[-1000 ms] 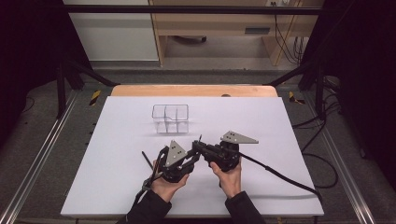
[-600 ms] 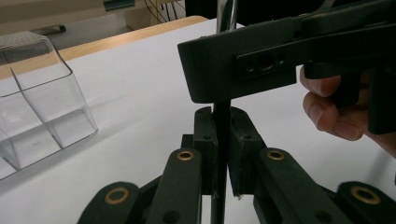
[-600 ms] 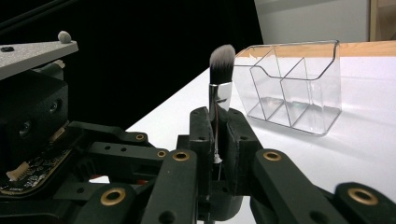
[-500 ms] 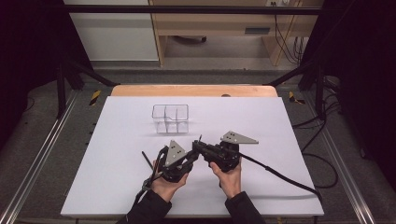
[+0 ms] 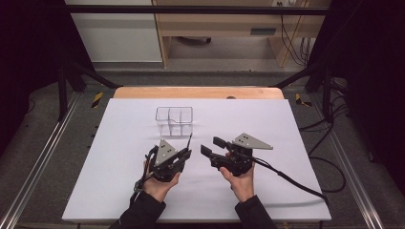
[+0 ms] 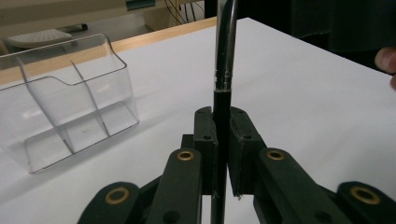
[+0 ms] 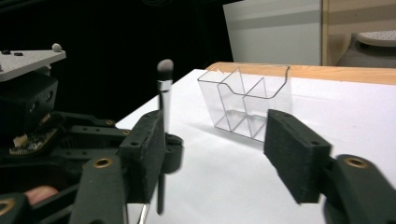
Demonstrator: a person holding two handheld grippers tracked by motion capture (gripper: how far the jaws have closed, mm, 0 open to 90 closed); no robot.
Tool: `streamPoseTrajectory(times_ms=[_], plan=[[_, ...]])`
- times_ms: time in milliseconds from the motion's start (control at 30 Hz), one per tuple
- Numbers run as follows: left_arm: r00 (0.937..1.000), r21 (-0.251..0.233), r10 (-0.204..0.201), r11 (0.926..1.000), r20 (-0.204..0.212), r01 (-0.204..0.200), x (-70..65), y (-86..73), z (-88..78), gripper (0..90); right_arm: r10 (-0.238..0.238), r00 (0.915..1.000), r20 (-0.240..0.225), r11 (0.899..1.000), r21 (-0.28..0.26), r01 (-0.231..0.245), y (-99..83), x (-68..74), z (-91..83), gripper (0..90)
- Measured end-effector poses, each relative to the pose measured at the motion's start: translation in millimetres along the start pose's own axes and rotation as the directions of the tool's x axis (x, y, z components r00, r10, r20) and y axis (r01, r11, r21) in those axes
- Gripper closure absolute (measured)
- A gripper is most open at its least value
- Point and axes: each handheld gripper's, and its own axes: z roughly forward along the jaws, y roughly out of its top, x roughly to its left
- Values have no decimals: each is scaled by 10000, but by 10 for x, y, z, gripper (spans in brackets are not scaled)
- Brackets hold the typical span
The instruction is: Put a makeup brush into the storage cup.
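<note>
The left gripper [image 5: 184, 155] is clamping its fingers on a makeup brush [image 6: 223, 93] held upright near the clear organiser [image 5: 174, 120] — the right gripper [image 5: 212, 145], fingers just parting, is hovering empty over the bench [image 5: 296, 186].

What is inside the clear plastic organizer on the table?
The clear organizer seems empty: through its walls I see only the inner dividers and the white table. The makeup brush is outside it, clamped upright in the left gripper. Nothing looks covered.
</note>
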Motion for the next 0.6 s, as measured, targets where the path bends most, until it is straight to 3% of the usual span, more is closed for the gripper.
streamPoseTrajectory(times_ms=[100, 233, 433, 600], plan=[[9999, -114, -95, 9999, 134, 97, 60, -8, -47, 825, -372, 9989, 295, 9990, 264, 364, 4, -27, -34, 306], [10000, -216, -96, 9997, 20, 96, 136, -13, -122, 825, -632, 9968, 497, 9963, 621, 600, -28, -58, -58, 250], [10000, -302, -25, 9995, -52, 23, 230, -30, -215, 825, -944, 9912, 934, 9920, 926, 857, -74, -153, -132, 174], [9997, -295, -101, 9995, -228, 95, 308, -32, -257, 824, -919, 9883, 1217, 9921, 965, 803, -109, -249, -198, 135]])
